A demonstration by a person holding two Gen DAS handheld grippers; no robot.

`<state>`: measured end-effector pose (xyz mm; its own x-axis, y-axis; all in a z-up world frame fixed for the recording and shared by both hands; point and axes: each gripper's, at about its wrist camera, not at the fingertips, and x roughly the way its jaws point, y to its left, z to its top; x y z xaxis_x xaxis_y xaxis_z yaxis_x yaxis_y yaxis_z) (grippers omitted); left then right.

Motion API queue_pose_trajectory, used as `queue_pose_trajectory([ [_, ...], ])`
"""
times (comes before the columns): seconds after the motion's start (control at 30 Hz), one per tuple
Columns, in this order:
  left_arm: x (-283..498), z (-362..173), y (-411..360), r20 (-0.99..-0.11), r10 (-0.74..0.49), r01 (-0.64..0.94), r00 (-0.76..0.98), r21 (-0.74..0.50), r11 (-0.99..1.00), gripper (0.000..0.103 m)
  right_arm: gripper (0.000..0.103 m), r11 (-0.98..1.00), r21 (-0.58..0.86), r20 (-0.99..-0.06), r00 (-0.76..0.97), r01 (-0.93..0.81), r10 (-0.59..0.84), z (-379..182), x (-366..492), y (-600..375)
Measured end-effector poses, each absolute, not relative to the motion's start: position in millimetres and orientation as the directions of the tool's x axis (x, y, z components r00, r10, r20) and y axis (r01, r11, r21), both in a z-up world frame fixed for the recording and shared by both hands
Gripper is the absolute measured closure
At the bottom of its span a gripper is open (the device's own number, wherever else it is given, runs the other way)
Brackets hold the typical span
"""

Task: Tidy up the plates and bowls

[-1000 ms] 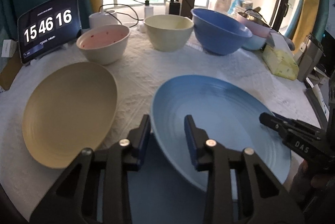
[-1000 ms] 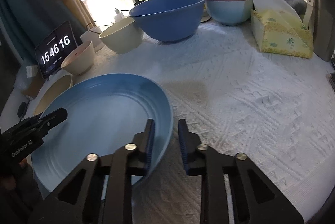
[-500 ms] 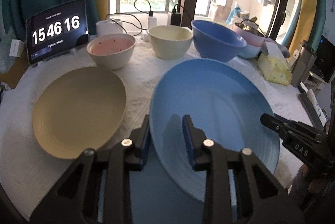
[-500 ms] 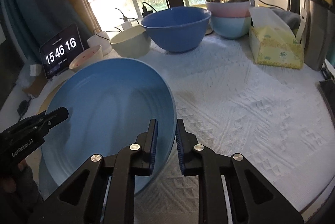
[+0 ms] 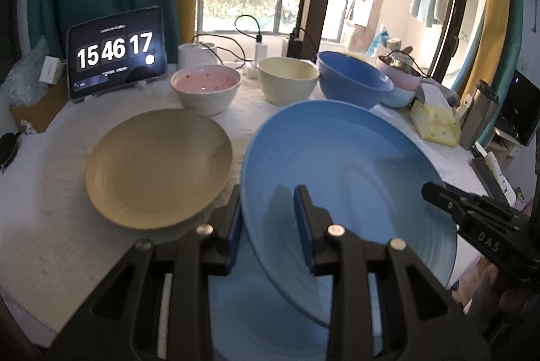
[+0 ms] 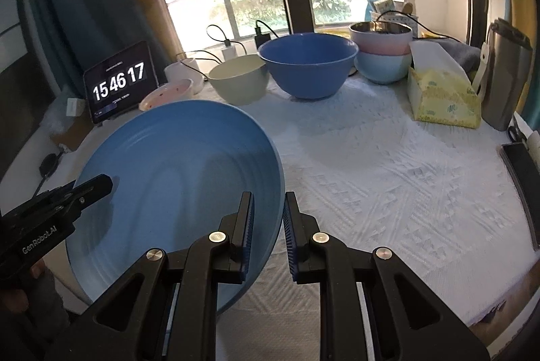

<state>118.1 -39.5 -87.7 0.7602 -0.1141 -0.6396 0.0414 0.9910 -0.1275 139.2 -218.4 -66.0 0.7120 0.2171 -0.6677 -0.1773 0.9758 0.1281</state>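
Both grippers clamp the blue plate by opposite rims: left gripper at its nine o'clock edge, right gripper at three o'clock. Plate is clear of the cloth. Judgement: keep it level and carry it over the tan plate before lowering.

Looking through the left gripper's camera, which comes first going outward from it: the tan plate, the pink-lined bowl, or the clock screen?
1. Tan plate: nearest, just left of the left gripper, lying flat on the cloth.
2. Pink-lined bowl: beyond the plate's far edge.
3. Clock screen: farthest, propped at the back left by the curtain.
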Motion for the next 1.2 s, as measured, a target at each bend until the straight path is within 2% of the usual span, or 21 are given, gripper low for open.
queue_pose_trajectory([
  [0.5,82.0,-98.1,-12.5,-0.661,-0.082,0.013,0.746,-0.109,0.994,0.073,0.084,0.969,0.091,-0.676,0.7,-0.232,0.231,-60.4,109.6,-186.6],
  [1.0,79.2,-130.0,-8.1,-0.736,-0.035,0.015,0.676,-0.034,0.999,0.072,0.084,0.964,0.075,-0.756,0.616,-0.257,0.223,-88.4,111.1,-170.3],
  [1.2,83.6,-142.1,-12.5,-0.761,-0.014,0.025,0.648,0.003,1.0,0.069,0.084,0.965,0.077,-0.771,0.599,-0.251,0.217,-97.7,113.4,-171.3],
])
